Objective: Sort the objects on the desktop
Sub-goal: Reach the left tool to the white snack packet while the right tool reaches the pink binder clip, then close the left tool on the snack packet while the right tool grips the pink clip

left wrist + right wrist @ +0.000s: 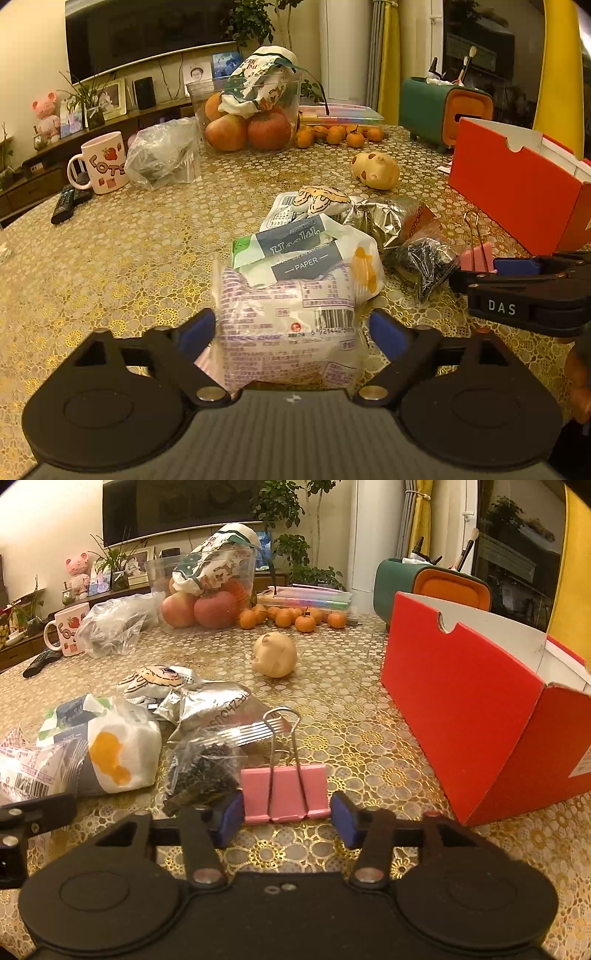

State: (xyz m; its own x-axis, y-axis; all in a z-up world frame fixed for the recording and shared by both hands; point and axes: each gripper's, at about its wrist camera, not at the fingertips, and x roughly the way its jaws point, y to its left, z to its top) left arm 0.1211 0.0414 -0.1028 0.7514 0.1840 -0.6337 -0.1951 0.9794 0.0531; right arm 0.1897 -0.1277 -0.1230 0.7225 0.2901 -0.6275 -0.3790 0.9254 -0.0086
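Red box [476, 716] is seen at 2 o'clock on the table [351, 738]. Snack packet [288, 332] is gripped between the left gripper [291, 332] pads. Pink binder clip [284, 790] is bracketed by the right gripper [286, 818], whether pinched cannot be told.

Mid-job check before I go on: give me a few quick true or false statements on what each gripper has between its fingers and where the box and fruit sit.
1. The pink metal binder clip sits between the right gripper fingers. True.
2. The left gripper straddles the pink mug. False: a clear printed plastic packet.
3. The red cardboard box lies flat and closed. False: it is open.
4. Small orange tangerines lie loose on the table. True.
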